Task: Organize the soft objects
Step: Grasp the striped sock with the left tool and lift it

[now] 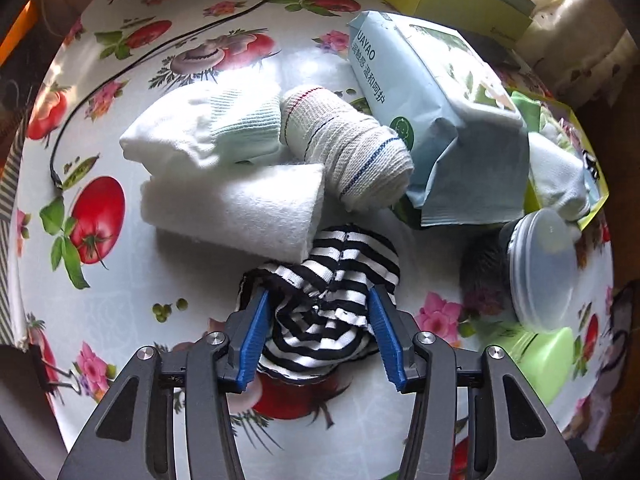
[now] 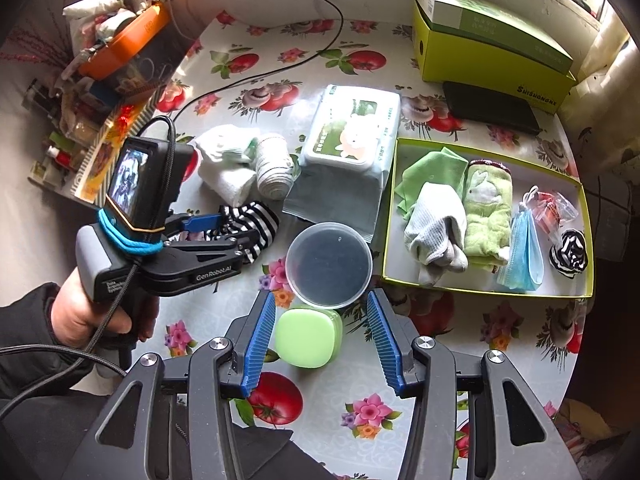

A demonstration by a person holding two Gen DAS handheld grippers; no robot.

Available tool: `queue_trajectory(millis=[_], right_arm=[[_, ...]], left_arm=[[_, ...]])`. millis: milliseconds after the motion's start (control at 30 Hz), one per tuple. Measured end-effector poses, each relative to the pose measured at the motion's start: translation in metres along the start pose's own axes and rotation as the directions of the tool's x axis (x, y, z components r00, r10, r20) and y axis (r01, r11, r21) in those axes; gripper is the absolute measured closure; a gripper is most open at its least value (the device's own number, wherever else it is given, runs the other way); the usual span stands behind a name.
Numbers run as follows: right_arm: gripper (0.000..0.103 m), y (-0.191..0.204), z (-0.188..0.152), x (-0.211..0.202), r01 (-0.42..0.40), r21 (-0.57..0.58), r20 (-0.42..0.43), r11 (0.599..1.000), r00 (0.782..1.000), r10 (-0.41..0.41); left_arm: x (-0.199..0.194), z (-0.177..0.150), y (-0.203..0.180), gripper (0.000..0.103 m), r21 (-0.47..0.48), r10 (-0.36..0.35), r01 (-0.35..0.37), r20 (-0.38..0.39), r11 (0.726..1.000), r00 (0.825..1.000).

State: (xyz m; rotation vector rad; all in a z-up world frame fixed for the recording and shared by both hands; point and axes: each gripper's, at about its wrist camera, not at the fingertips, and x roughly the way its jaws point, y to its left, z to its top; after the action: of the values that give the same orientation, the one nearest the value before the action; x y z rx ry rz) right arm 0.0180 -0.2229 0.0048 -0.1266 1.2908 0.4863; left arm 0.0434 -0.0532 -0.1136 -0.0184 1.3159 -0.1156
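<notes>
The black-and-white striped sock (image 1: 320,300) lies bunched on the flowered tablecloth (image 1: 120,300), near the table's front and left of the clear round lid; in the left wrist view its long axis runs up and away from the camera, with the rounded seamed end pointing toward the white pile and the crumpled end nearest the gripper; in the right wrist view the same sock stretches left to right, its rounded end toward the tissue pack. The left gripper (image 1: 320,308) stands over it pointing steeply down, its blue fingers (image 1: 256,340) spread wide on either side of the sock; the pads lie at the sock's edges without squeezing it, so the jaws stand apart and clamp nothing. Just beyond the sock's far end lies a rolled white towel (image 1: 236,208), touching it; behind that sits a folded white cloth (image 1: 200,128) and beside it a rolled white sock with blue and red lines (image 1: 348,148); the pale blue tissue pack (image 1: 440,120) rests to their right. The clear round lid (image 2: 329,265) lies right of the striped sock, with a green rounded box (image 2: 308,336) just in front of it. The right gripper (image 2: 322,320) hovers with jaws parted, gripping nothing; the green box sits below and between its fingers. Farther right, the yellow-edged tray (image 2: 480,280) holds a grey sock (image 2: 436,228), a green towel (image 2: 486,216), a blue mask (image 2: 524,252) and a second striped bundle (image 2: 568,252). A person's hand (image 2: 84,312) grips the left gripper's handle.
</notes>
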Motion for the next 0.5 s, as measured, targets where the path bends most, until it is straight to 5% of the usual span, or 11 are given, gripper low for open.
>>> queue_trajectory(millis=[267,400,500], right_arm=[[0.056,0.013,0.006,0.002,0.005,-0.034,-0.016,0.999,1.0,-0.005],[0.056,0.021,0.009,0.004,0.009,-0.057,-0.029,0.998,1.0,-0.01],[0.056,0.026,0.012,0.005,0.012,-0.071,-0.036,0.997,0.999,-0.015]], left_arm=[[-0.007,-0.019,0.013,0.054,0.005,0.014,-0.014,0.031,1.0,0.999],[-0.013,-0.029,0.028,0.082,-0.024,-0.02,0.02,0.017,1.0,1.0],[-0.019,-0.037,0.041,0.084,-0.047,-0.06,0.061,0.019,0.997,0.998]])
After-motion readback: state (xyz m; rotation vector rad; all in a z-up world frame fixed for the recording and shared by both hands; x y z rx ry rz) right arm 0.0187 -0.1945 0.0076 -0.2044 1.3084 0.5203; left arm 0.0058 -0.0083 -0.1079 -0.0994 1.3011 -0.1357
